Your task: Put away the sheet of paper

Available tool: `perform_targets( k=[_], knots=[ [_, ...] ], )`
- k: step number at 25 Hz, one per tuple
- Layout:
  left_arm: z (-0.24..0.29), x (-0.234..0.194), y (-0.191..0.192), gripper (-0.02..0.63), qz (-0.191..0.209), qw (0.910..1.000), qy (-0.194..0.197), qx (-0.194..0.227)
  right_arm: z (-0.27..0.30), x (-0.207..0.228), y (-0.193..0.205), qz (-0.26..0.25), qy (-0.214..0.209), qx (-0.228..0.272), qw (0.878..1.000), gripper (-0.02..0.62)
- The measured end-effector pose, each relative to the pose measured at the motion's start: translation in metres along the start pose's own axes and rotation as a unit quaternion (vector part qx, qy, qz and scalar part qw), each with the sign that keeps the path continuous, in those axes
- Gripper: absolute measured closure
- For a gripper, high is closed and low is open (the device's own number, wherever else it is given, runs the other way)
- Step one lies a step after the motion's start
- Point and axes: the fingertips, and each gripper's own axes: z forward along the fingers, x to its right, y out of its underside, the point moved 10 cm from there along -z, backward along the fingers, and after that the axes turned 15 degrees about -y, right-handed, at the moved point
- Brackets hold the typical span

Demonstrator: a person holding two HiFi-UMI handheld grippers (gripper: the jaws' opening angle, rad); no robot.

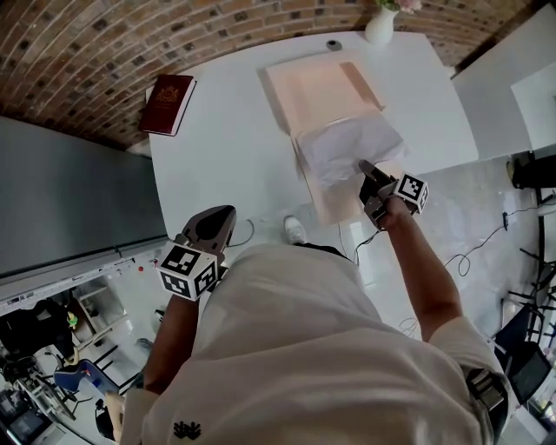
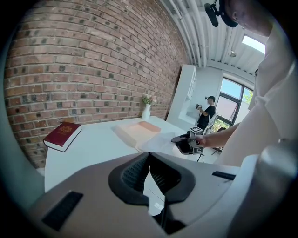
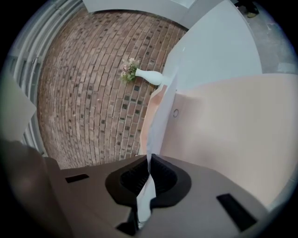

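Note:
A white sheet of paper [image 1: 347, 143] lies crumpled over the near half of an open peach folder [image 1: 317, 83] on the white table [image 1: 226, 148]. My right gripper [image 1: 365, 165] is shut on the sheet's near edge. In the right gripper view the sheet [image 3: 160, 121] runs edge-on from the pinched jaws [image 3: 150, 162] up along the folder [image 3: 233, 135]. My left gripper [image 1: 226, 213] hovers at the table's near edge, left of the folder, shut with nothing in it [image 2: 149, 158]. From there I see the right gripper [image 2: 179, 139] on the sheet [image 2: 160, 139].
A dark red book [image 1: 168, 102] lies at the table's far left. A white vase [image 1: 380, 26] with flowers and a small round object [image 1: 334, 44] stand at the far edge by the brick wall. Cables trail on the floor at right.

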Motion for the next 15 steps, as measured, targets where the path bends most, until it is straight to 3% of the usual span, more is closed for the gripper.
perform_targets(
  k=[15],
  knots=[
    [0.006, 0.003, -0.006, 0.581, -0.015, 0.9988, -0.041, -0.021, 0.056, 0.021, -0.034, 0.007, 0.008, -0.007, 1.000, 0.568]
  ],
)
